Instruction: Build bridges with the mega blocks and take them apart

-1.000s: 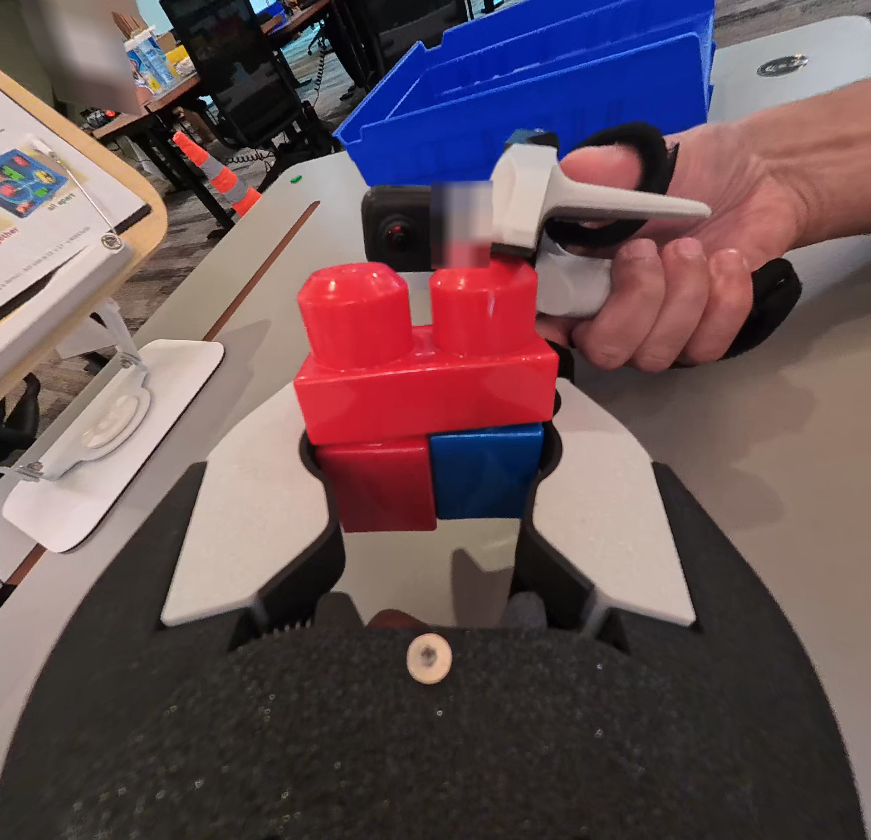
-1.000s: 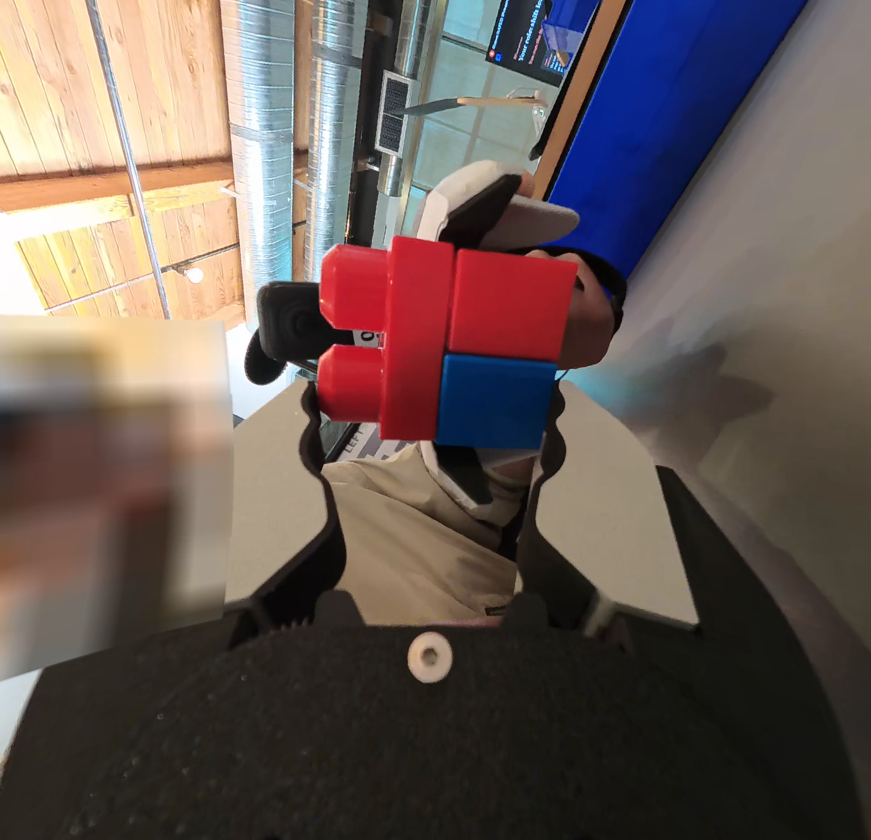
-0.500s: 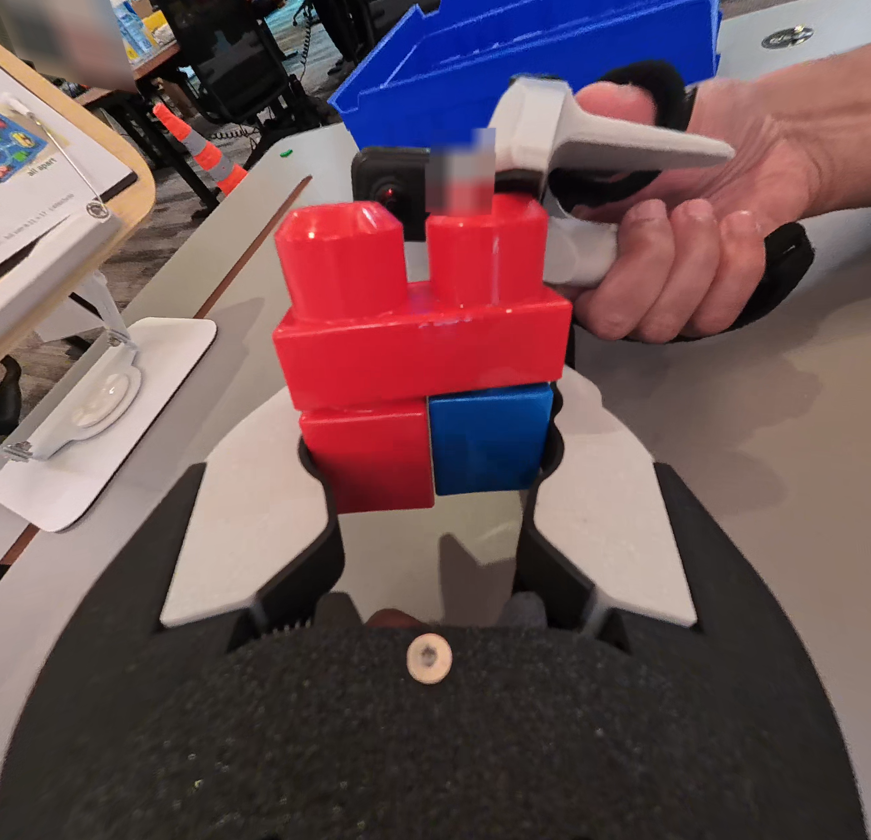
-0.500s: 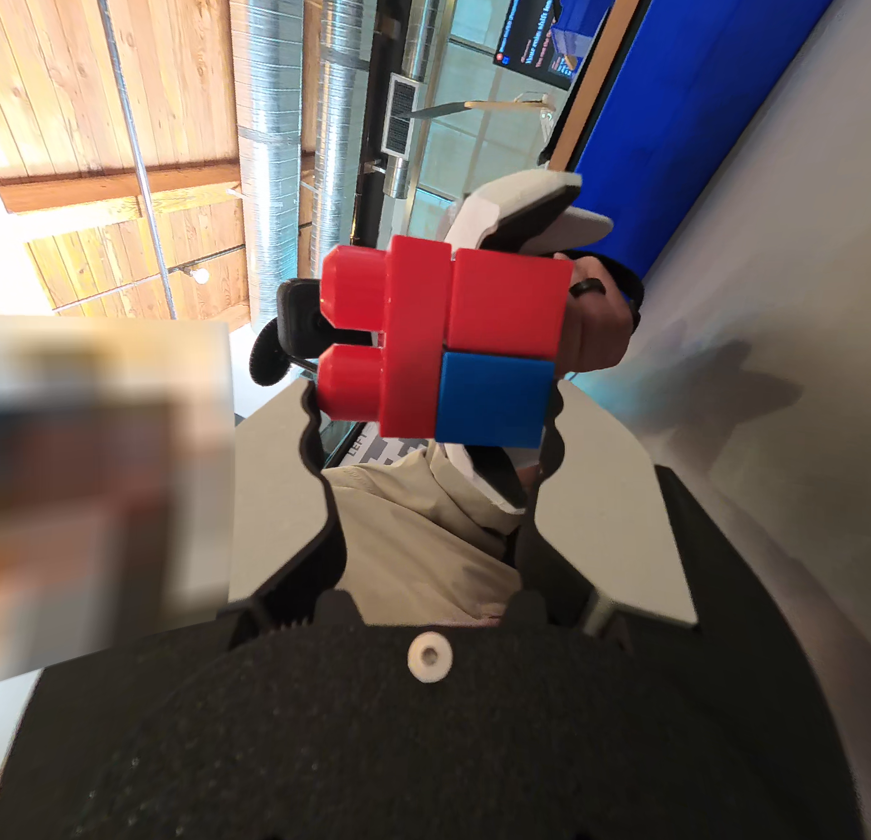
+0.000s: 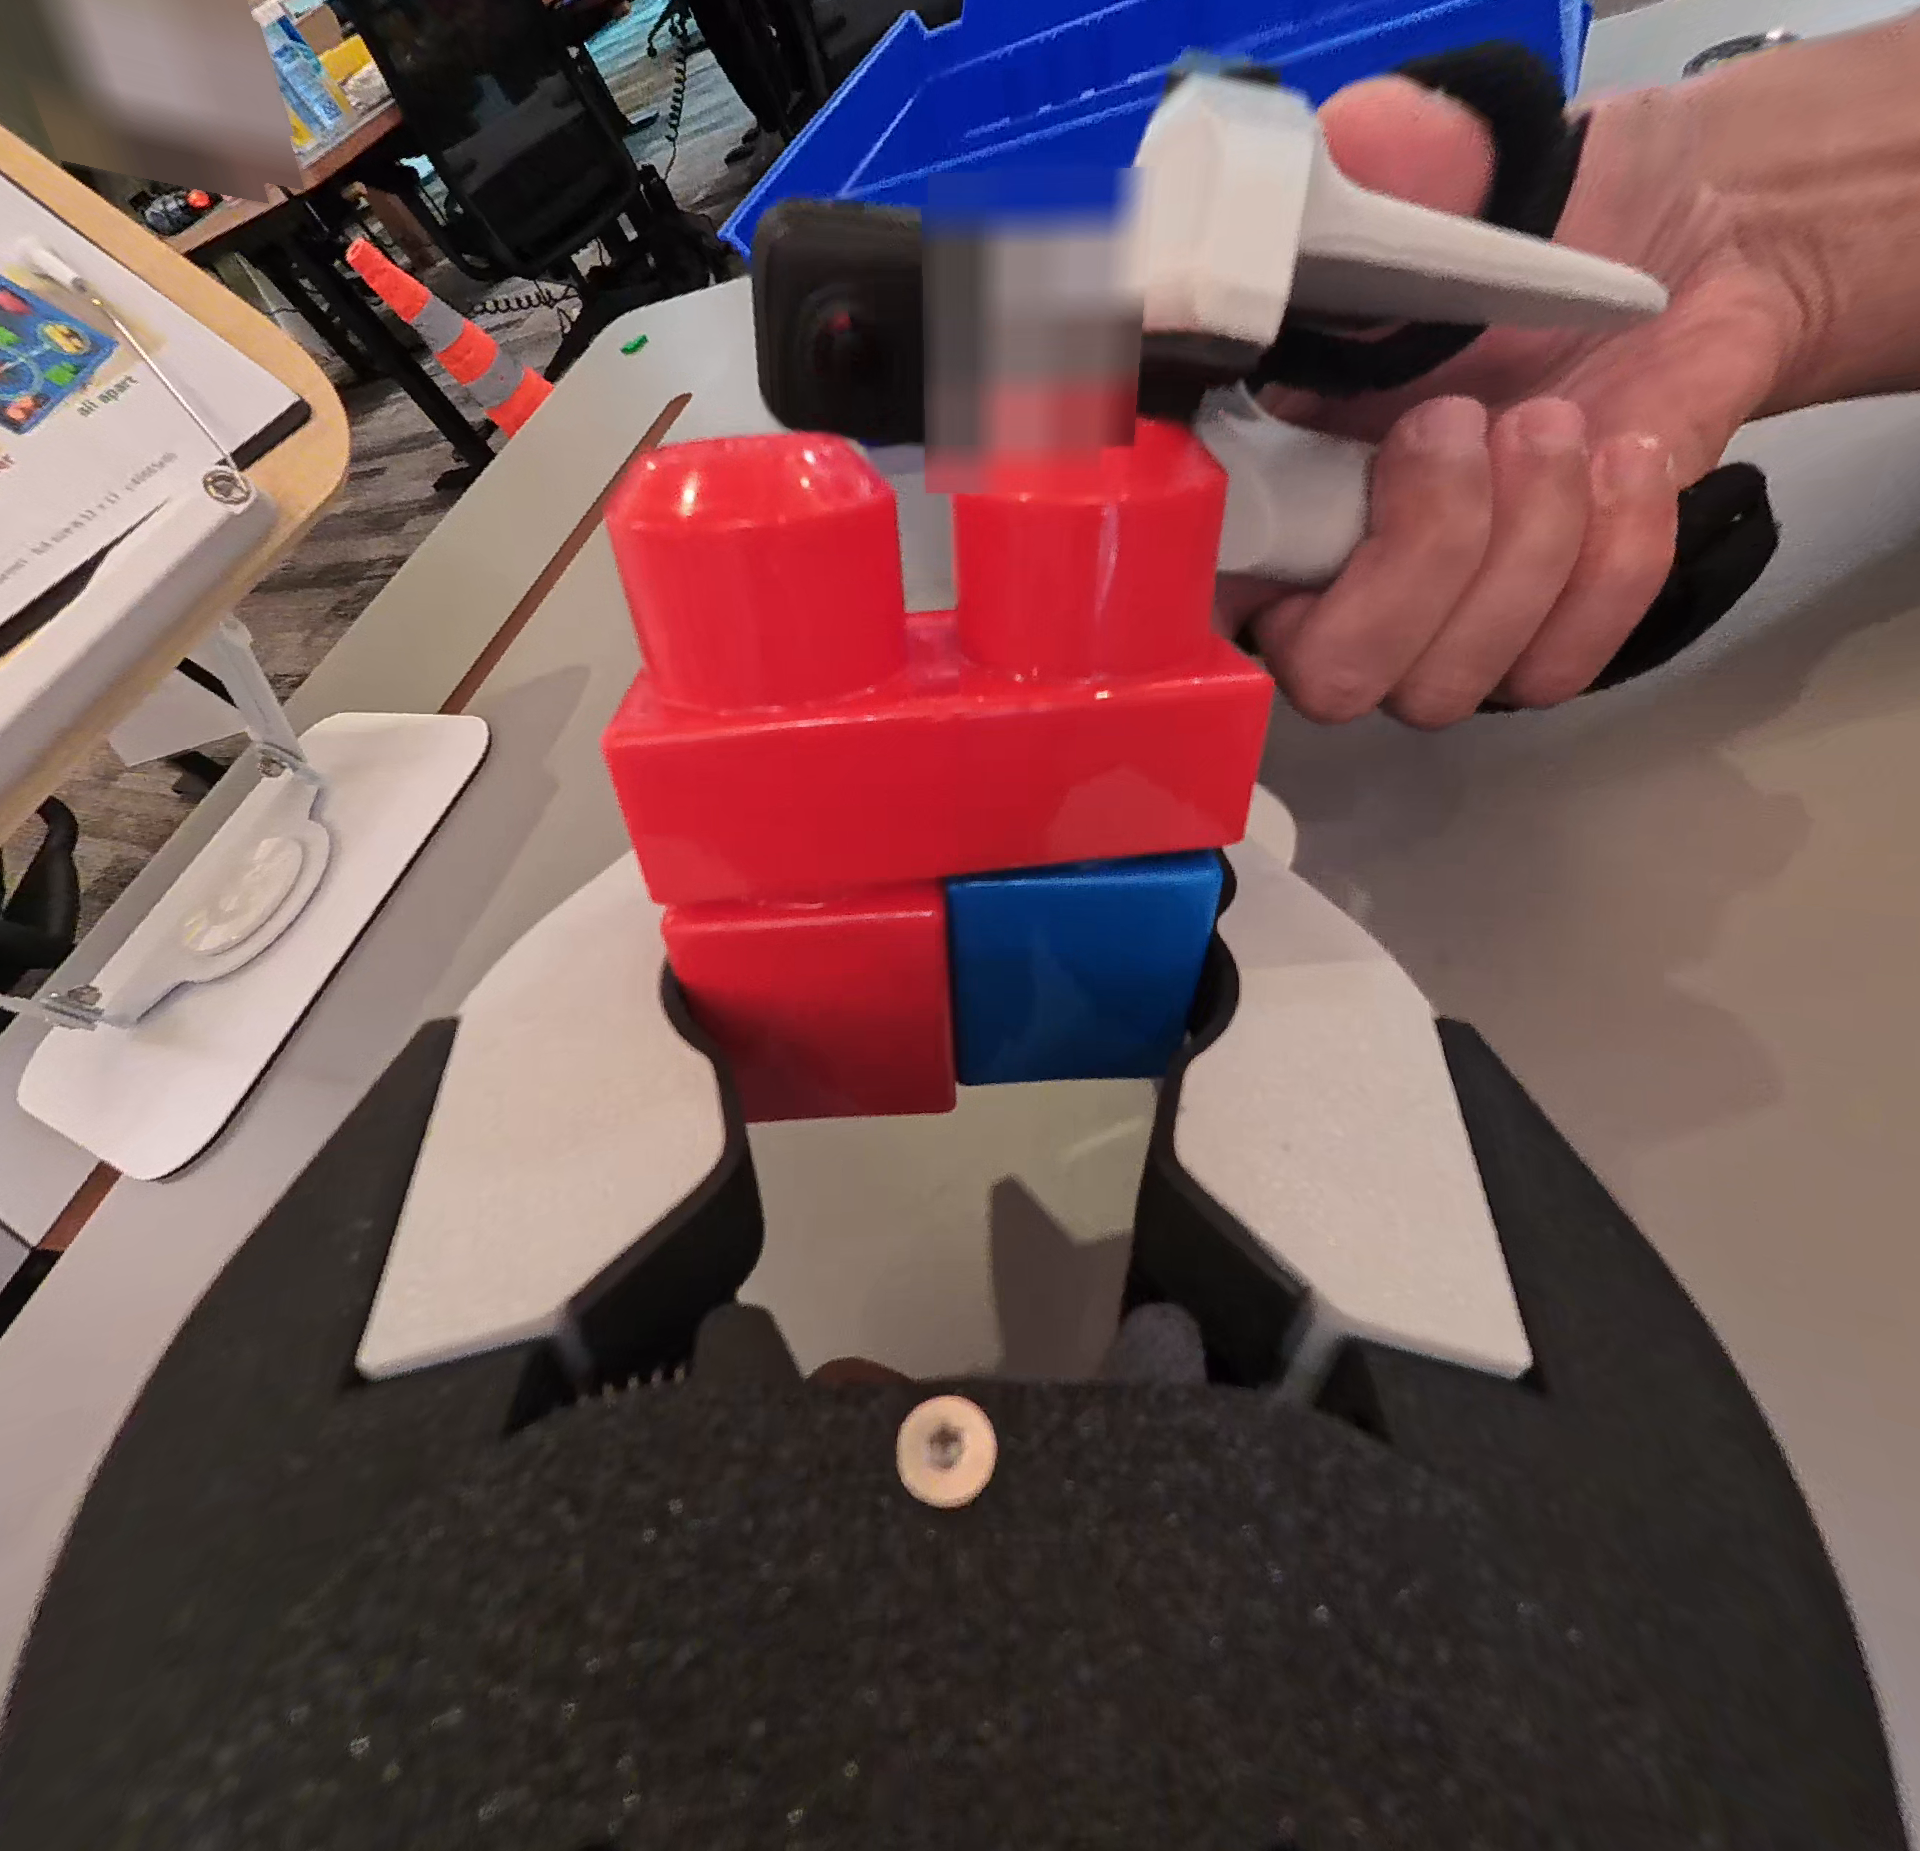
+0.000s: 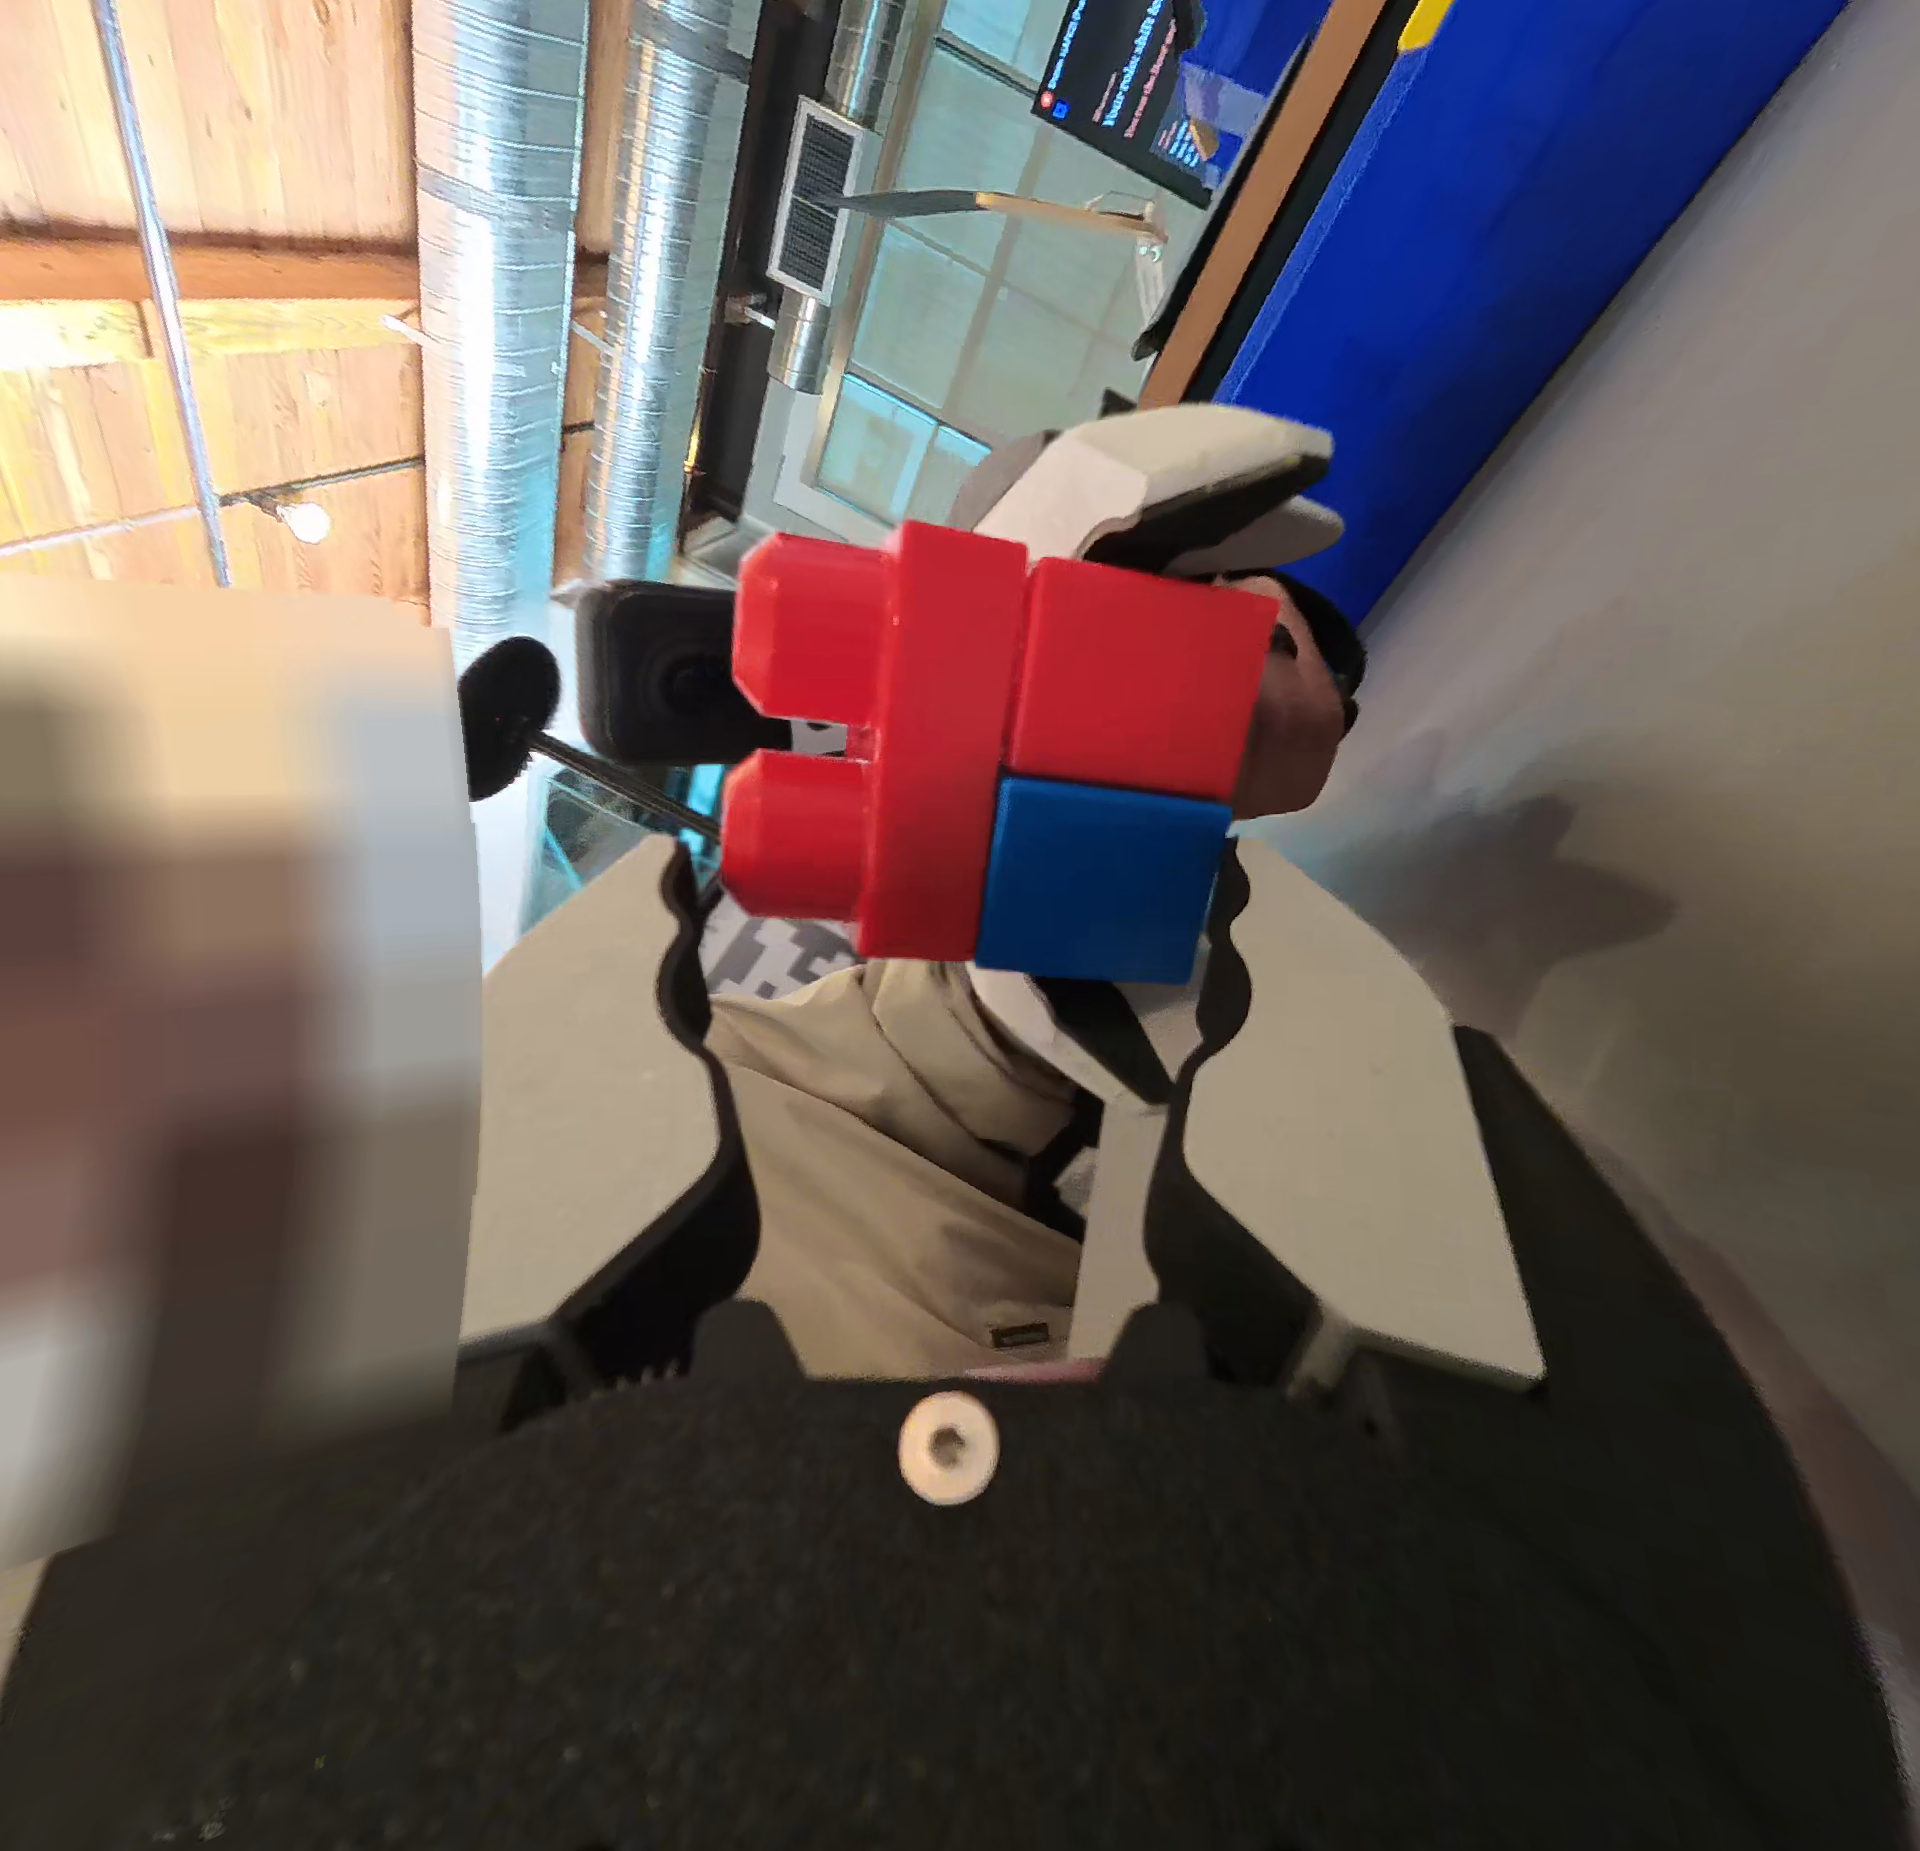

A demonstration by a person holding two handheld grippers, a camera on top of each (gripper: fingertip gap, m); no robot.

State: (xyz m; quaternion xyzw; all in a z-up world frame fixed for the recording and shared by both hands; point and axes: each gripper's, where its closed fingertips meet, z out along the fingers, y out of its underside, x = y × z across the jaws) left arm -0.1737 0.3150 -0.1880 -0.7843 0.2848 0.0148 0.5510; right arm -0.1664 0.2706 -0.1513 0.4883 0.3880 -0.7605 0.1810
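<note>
1. Across the pale grey tabletop (image 5: 1558,970), with a deep blue plastic storage bin (image 5: 1195,66) at its far side, both tools met over open surface.
2. The left gripper (image 5: 940,980) was narrowed onto the block stack (image 5: 935,762), three chunky plastic mega blocks joined together. One finger pressed the stack's red foot and the other its blue foot. The stack stood upright in that grip, clear of the table.
3. The right gripper (image 6: 951,897), held in a bare hand (image 5: 1558,513), sat just behind the stack, facing the left one. Its fingers straddled the stack, with one close to the blue foot and the other just short of a stud. Whether it was squeezing could not be told.
4. The wide red two-stud block (image 5: 935,752) capped the stack, its long axis running side to side between the left fingers.
5. In the right wrist view the stack lay turned on its side. The studs pointed at that gripper's left finger and the feet at its right, so its opening ran along the stack's height and across the joint. Pulling the cap off probably called for that gripper to take the cap alone.
6. The small square red block (image 5: 821,1001) and the small square blue block (image 5: 1075,970) sat side by side and touching under the cap.
</note>
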